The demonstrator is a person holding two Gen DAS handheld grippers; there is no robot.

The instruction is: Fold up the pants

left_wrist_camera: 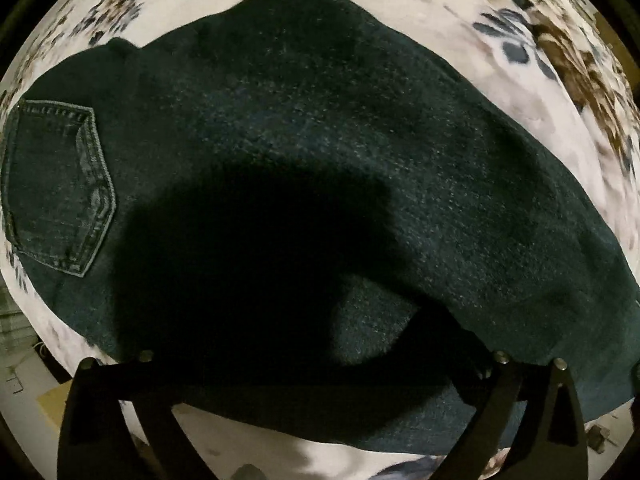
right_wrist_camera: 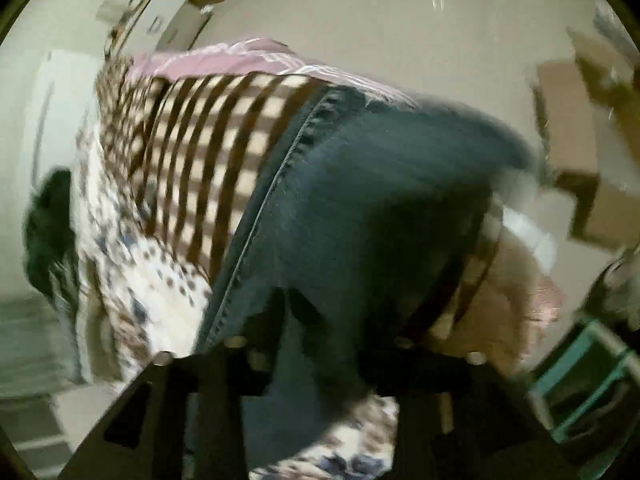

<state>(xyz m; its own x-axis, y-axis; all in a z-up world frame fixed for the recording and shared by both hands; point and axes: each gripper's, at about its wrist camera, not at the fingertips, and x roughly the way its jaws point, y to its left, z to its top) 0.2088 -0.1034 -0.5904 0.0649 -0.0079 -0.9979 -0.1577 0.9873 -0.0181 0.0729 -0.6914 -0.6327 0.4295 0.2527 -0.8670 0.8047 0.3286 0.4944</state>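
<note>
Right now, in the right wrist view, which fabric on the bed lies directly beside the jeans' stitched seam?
The brown-and-cream checked fabric; the pink fabric lies behind it, the flowered sheet below.

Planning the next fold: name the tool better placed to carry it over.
Right, probably. The right tool appears to have a lifted pants leg between its fingers; the left tool only hovers over the flat part near the back pocket.

No readable text, label, brand, number or sign shows in either view
</note>
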